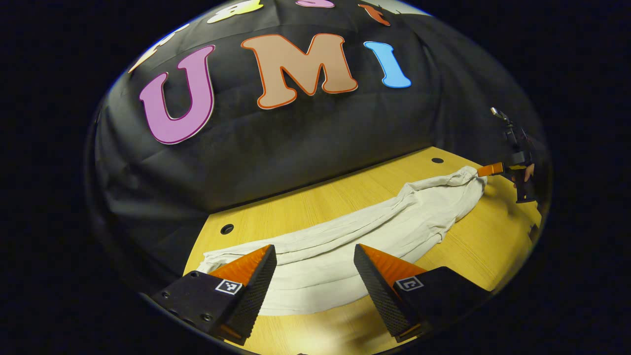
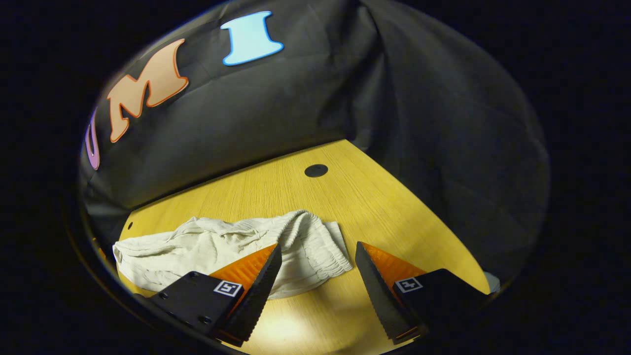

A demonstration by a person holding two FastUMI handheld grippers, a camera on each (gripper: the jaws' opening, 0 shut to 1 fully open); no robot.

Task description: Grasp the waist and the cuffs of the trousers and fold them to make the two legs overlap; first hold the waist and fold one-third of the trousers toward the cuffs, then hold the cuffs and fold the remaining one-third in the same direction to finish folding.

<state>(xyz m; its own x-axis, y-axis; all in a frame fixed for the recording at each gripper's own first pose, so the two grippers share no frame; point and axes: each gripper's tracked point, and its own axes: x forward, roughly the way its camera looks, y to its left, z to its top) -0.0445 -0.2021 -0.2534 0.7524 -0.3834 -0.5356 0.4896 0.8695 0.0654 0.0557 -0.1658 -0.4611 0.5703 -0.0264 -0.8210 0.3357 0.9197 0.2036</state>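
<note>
While the trousers (image 1: 345, 236) lie stretched along the wooden table (image 1: 473, 251), legs seemingly already overlapped, we judge the waist fold is next. Our left gripper (image 1: 315, 281) hangs wide open over the cuff end of the trousers, holding nothing. Our right gripper (image 2: 318, 283) gapes empty just short of their gathered waist (image 2: 315, 246); it must close on that band

The trousers (image 2: 217, 251) run off the right gripper view's left edge, cuffs unseen.
</note>
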